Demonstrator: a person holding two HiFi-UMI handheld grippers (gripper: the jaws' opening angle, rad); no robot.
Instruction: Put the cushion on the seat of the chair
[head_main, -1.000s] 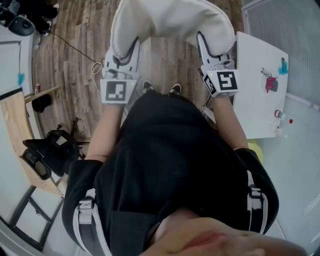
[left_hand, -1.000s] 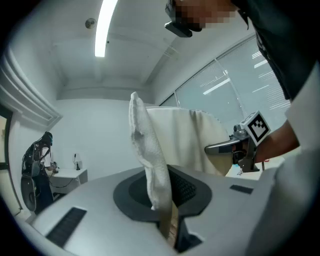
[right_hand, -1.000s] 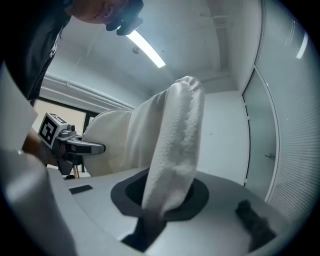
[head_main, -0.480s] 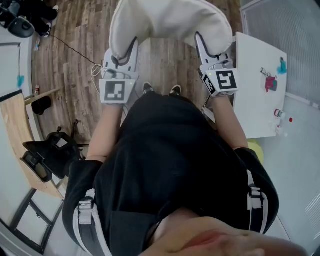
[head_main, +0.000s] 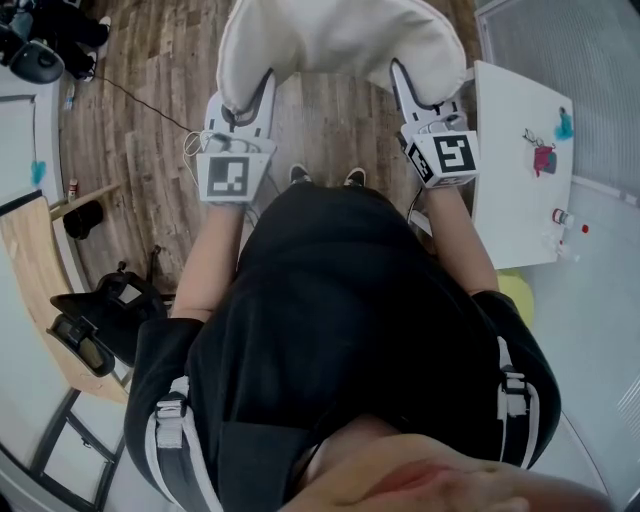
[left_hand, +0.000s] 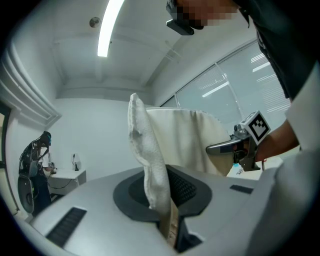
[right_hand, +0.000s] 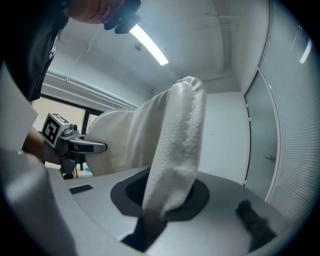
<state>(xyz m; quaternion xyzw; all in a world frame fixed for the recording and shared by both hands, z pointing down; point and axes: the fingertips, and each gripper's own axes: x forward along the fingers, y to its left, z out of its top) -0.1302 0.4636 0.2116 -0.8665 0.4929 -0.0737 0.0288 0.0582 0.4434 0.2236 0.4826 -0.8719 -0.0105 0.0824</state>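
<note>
A cream cushion (head_main: 340, 40) hangs in front of the person, held up off the wooden floor by its two lower corners. My left gripper (head_main: 248, 100) is shut on the cushion's left edge (left_hand: 149, 165). The fleecy fabric is pinched between the jaws. My right gripper (head_main: 408, 88) is shut on the right edge (right_hand: 175, 150) in the same way. From each gripper view I see the other gripper across the cushion: the right gripper (left_hand: 245, 145), the left gripper (right_hand: 70, 144). Both point nearly level.
A white table (head_main: 520, 200) with small items stands at the right, close to the right arm. At the lower left are a wooden desk (head_main: 30, 270) and a black chair-like object (head_main: 95, 320). A cable (head_main: 150, 100) runs over the wooden floor (head_main: 140, 150).
Both grippers have carried the cushion a little forward. The floor, the table and the desk have slid slightly in the head view. Both grips are unchanged.
</note>
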